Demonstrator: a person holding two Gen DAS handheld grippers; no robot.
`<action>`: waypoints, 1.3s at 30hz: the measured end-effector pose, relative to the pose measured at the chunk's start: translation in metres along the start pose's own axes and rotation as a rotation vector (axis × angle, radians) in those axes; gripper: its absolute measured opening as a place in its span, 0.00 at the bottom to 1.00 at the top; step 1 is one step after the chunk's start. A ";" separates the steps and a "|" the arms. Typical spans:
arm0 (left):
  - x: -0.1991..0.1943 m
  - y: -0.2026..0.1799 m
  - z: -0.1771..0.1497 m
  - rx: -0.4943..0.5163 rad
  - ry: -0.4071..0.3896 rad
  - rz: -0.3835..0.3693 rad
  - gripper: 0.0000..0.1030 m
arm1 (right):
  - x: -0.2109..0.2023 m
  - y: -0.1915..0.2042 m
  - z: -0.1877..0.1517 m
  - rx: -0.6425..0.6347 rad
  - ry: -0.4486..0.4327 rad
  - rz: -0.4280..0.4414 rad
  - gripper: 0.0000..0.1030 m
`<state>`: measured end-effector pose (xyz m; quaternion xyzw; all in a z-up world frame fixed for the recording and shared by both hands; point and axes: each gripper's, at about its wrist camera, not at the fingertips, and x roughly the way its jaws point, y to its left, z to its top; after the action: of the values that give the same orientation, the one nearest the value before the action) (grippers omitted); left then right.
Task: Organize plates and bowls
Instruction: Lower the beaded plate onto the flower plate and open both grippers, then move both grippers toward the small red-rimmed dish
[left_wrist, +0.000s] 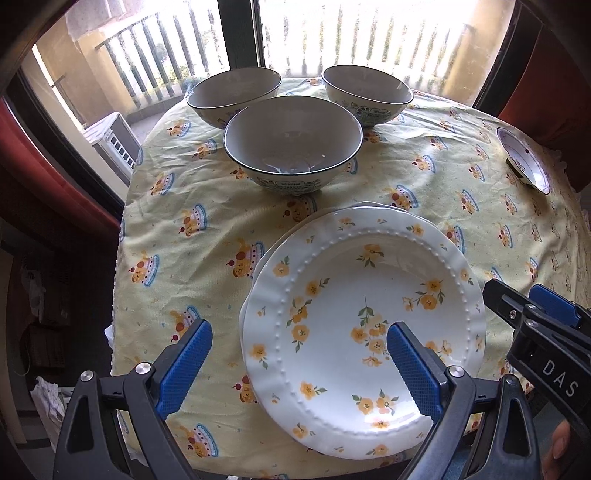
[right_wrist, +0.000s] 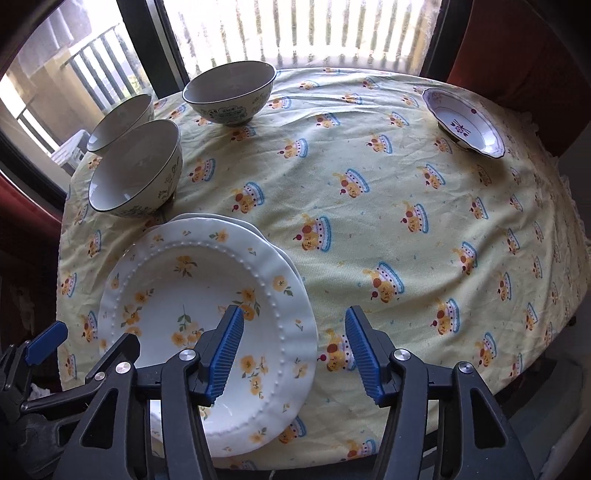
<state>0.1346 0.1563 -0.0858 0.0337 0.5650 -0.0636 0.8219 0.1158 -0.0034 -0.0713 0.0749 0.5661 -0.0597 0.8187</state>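
A stack of white plates with yellow flowers (left_wrist: 354, 325) (right_wrist: 192, 295) lies at the near edge of the table. Three grey-lined bowls stand behind it: a near one (left_wrist: 293, 142) (right_wrist: 135, 170), a far left one (left_wrist: 232, 92) (right_wrist: 120, 122) and a far right one (left_wrist: 367, 92) (right_wrist: 229, 90). A small purple-trimmed dish (left_wrist: 524, 160) (right_wrist: 465, 123) sits at the far right. My left gripper (left_wrist: 299, 347) is open above the stack's left rim. My right gripper (right_wrist: 293, 332) is open over the stack's right rim, and shows in the left wrist view (left_wrist: 535, 314).
The round table carries a yellow patterned cloth (right_wrist: 388, 221). Its edge drops off at the left and the near side. A window with a balcony railing (left_wrist: 332, 33) lies behind. Red curtains (right_wrist: 517, 48) hang at both sides.
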 end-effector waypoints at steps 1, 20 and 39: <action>-0.003 -0.002 0.001 0.004 -0.010 0.000 0.94 | -0.005 -0.004 0.002 0.009 -0.014 0.003 0.66; -0.040 -0.092 0.034 -0.071 -0.125 0.005 0.88 | -0.046 -0.082 0.044 -0.064 -0.147 0.153 0.67; -0.037 -0.216 0.070 -0.081 -0.164 0.049 0.86 | -0.039 -0.198 0.096 -0.116 -0.144 0.206 0.67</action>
<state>0.1553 -0.0638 -0.0227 0.0090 0.4969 -0.0231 0.8674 0.1543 -0.2153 -0.0125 0.0807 0.4979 0.0521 0.8619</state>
